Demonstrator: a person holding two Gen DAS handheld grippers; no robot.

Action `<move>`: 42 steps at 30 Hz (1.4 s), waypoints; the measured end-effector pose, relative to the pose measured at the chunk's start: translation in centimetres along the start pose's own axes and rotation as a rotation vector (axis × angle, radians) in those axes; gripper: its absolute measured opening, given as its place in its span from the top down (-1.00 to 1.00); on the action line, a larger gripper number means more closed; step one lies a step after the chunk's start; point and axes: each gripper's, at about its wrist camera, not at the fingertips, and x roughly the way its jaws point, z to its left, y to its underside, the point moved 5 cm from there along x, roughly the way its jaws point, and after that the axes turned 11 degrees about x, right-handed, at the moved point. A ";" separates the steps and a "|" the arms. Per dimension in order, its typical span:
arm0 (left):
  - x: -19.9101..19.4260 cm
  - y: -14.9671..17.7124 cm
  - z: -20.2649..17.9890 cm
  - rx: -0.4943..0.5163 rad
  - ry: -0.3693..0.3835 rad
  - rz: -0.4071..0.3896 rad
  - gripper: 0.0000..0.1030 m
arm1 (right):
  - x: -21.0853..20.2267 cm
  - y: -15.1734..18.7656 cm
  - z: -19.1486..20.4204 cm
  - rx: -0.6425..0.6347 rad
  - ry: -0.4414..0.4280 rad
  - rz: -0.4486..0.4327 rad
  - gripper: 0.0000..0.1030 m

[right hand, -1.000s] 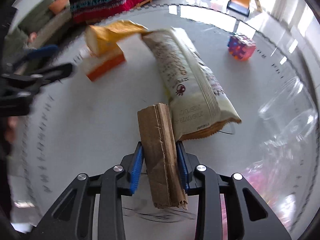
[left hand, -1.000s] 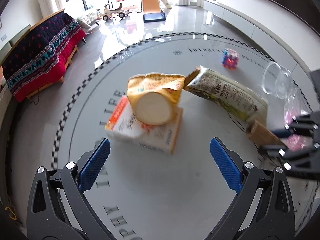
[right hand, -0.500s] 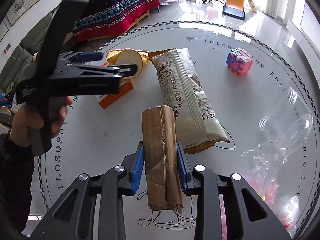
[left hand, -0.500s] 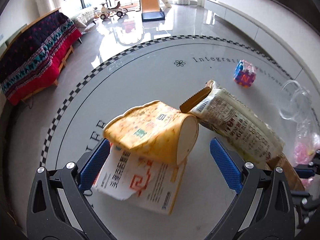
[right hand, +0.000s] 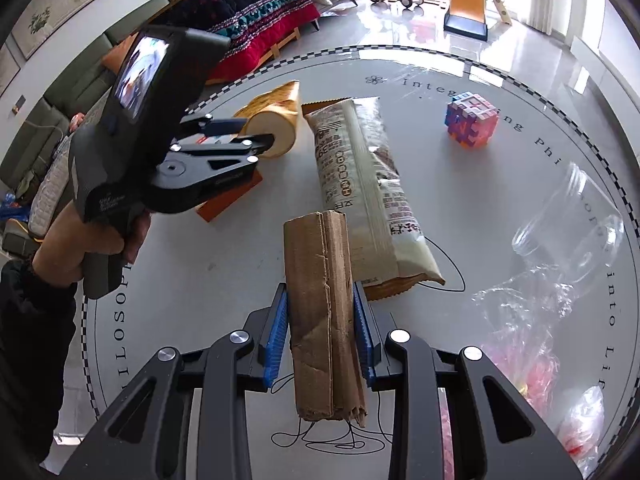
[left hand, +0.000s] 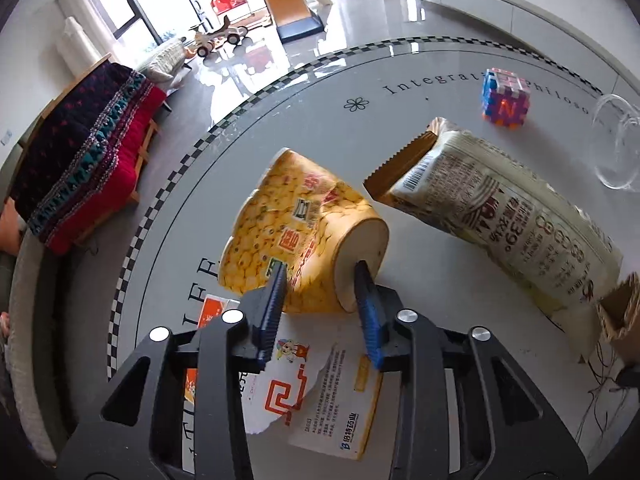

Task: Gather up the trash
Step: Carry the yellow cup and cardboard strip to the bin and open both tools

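Lying crushed on a torn box (left hand: 320, 396), the yellow cup (left hand: 304, 232) sits between the left gripper (left hand: 320, 280) jaws, which have just closed and seemingly pinch its base; right gripper (right hand: 320, 320) jaws clamp folded cardboard (right hand: 324, 312) above the worktop (right hand: 192, 264).

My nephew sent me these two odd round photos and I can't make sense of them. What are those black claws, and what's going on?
No robot: a person carries a handheld claw in each hand, each with a fisheye camera looking along its blue fingers. The left gripper has just closed on a crushed yellow paper cup lying on a torn medicine box. The right gripper clamps a folded cardboard piece. On the round table also lie a snack bag, a puzzle cube, a clear jar and plastic bags.
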 end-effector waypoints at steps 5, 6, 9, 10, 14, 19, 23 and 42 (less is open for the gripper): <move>-2.8 0.2 0.4 -0.041 0.014 -0.054 0.44 | -1.0 0.2 0.1 0.019 0.000 -0.019 0.38; -3.6 0.2 0.4 -0.044 0.011 -0.067 0.44 | -1.2 0.3 0.3 0.020 -0.001 -0.023 0.38; -6.3 0.4 0.7 -0.049 0.006 -0.101 0.44 | -2.1 0.4 0.8 0.031 -0.006 -0.040 0.38; -7.3 0.7 0.7 -0.051 0.008 -0.111 0.44 | -2.5 0.5 1.1 0.033 -0.010 -0.047 0.38; -10.3 2.2 0.8 -0.055 -0.003 -0.132 0.44 | -3.5 1.0 2.5 0.038 -0.028 -0.063 0.38; -13.6 5.5 1.0 -0.056 -0.021 -0.138 0.44 | -4.6 2.1 5.5 0.022 -0.045 -0.070 0.38; -15.9 8.8 1.2 -0.065 -0.032 -0.136 0.44 | -5.3 3.0 7.8 0.013 -0.056 -0.076 0.38; -23.2 23.9 0.7 -0.214 -0.068 -0.126 0.44 | -7.9 11.0 20.7 -0.096 -0.161 -0.063 0.38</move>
